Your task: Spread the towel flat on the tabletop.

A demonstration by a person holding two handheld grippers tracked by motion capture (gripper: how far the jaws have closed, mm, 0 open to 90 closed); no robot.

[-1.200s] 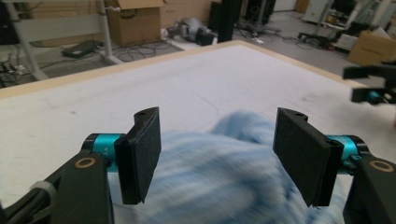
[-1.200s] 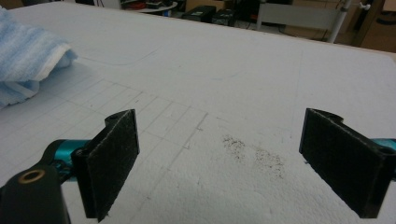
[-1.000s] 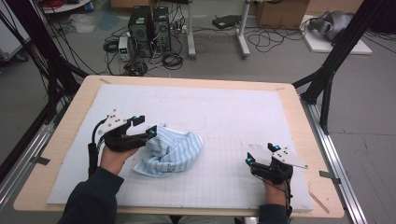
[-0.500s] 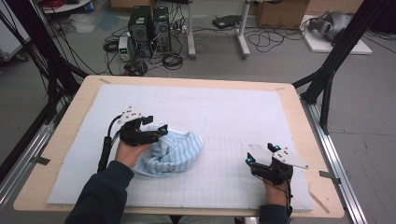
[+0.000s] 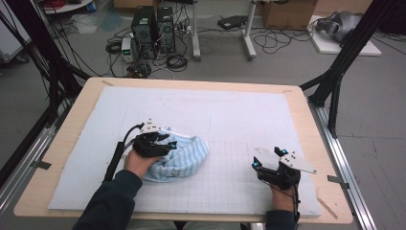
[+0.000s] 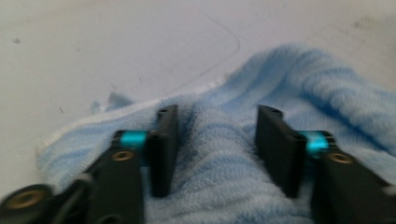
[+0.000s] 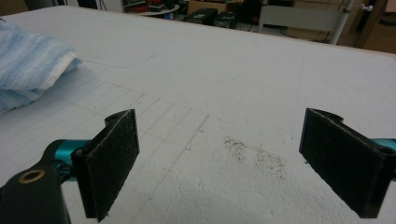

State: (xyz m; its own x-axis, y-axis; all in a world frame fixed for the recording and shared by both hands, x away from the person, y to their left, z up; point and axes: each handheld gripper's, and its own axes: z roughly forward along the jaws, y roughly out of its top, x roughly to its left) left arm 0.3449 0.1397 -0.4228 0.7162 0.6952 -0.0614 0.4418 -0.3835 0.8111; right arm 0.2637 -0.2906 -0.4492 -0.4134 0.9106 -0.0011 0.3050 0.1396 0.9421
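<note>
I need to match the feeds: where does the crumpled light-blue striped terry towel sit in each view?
High view: the crumpled light-blue striped terry towel lies left of centre on the white mat, under the left gripper.
Left gripper view: towel covers the lower half, bunched between the jaws.
Right gripper view: towel at the far left edge, well away from the open right gripper.
Shared landmark: the thin curved line drawn on the white mat, just beyond the towel.

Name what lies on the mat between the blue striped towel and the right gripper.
Nothing: between the towel and the right gripper the high view shows bare gridded mat.
</note>
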